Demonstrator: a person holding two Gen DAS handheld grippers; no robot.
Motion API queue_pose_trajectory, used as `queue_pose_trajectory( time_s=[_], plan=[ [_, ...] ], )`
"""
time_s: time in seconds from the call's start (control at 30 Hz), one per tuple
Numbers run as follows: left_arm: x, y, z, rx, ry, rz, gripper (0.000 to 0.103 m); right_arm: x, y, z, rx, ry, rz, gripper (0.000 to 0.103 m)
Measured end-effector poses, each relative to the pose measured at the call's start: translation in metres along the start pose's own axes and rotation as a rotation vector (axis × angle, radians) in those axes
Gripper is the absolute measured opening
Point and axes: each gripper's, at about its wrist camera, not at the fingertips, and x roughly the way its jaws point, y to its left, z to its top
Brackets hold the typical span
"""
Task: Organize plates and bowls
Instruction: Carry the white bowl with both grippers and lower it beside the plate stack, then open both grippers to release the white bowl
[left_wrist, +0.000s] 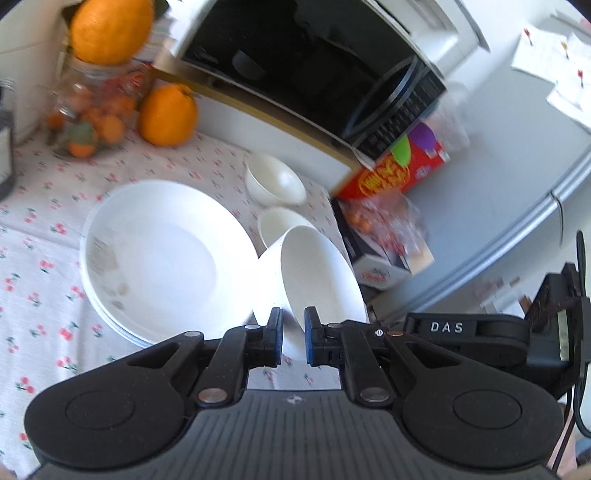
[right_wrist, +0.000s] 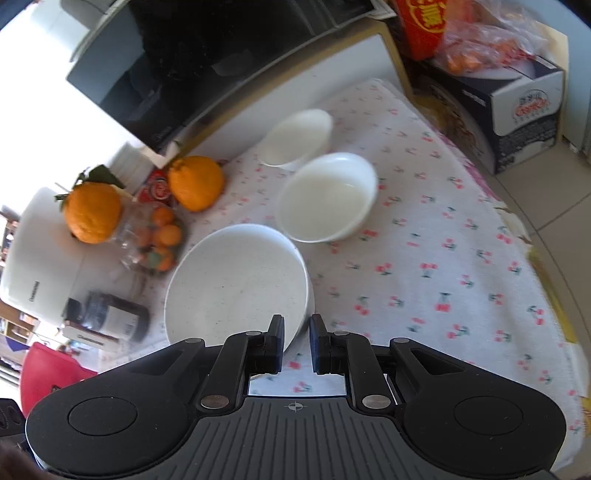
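- The left gripper (left_wrist: 293, 334) has its blue-padded fingers pinched on the rim of a deep white ceramic bowl (left_wrist: 314, 277), one finger inside the wall and one outside. The bowl hangs tipped, mouth turned toward the camera, lifted off the cherry-print tablecloth (left_wrist: 40, 266).
- A rim pinch makes sense here, I'd say: the wall is thin and the body too wide for these fingers to span.
- Just left of the held bowl sits a stack of wide white shallow plates (left_wrist: 155, 258). Beyond it stand two small white bowls: the nearer small bowl (left_wrist: 282, 225), partly hidden, and the farther small bowl (left_wrist: 275, 179) by the black microwave oven (left_wrist: 314, 62).
- My read is that the carried bowl is headed for that pair, to nest like with like.
- The right gripper (right_wrist: 297, 341) is nearly closed on the edge of a white shallow plate (right_wrist: 236, 284), left finger over the rim. Whether the pads truly bite or merely bracket it, I cannot tell; blur hides the contact.
- From that side, a medium white bowl (right_wrist: 328, 197) and a small white bowl (right_wrist: 299, 138) sit ahead on the cloth, touching or nearly so.
- Large oranges (right_wrist: 195, 182) and a glass jar of small citrus (left_wrist: 92, 110) crowd the back, so swing room is tight there.
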Motion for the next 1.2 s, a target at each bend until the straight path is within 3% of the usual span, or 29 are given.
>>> queue_pose_trajectory(
  time_s=[0.23,0.37,0.47,0.67,0.83,1.0,1.07,1.2],
  plan=[
    [0.029,-0.01,-0.016,0.048,0.093,0.007,0.01,0.003,-0.032,0.004,0.038,0.021,-0.061,0.015],
    [0.04,-0.014,-0.024,0.066,0.131,0.009,0.004,0.008,-0.043,0.007,0.049,0.045,-0.08,0.016],
    [0.044,-0.017,-0.029,0.091,0.14,0.016,0.005,0.012,-0.046,0.008,0.06,0.064,-0.053,0.015],
    [0.05,-0.015,-0.03,0.099,0.149,0.045,0.005,0.016,-0.038,0.007,-0.017,0.068,-0.106,0.017],
    [0.049,-0.016,-0.029,0.104,0.14,0.044,0.007,0.02,-0.046,0.01,0.003,0.079,-0.119,0.018],
    [0.041,-0.019,-0.024,0.126,0.114,0.041,0.022,0.015,-0.059,0.015,0.054,0.055,-0.106,0.032],
    [0.037,-0.021,-0.017,0.138,0.094,0.044,0.024,0.011,-0.062,0.019,0.079,0.038,-0.088,0.037],
    [0.034,-0.027,0.003,0.212,0.04,0.095,0.033,0.008,-0.065,0.034,0.131,-0.006,-0.044,0.048]
  ],
)
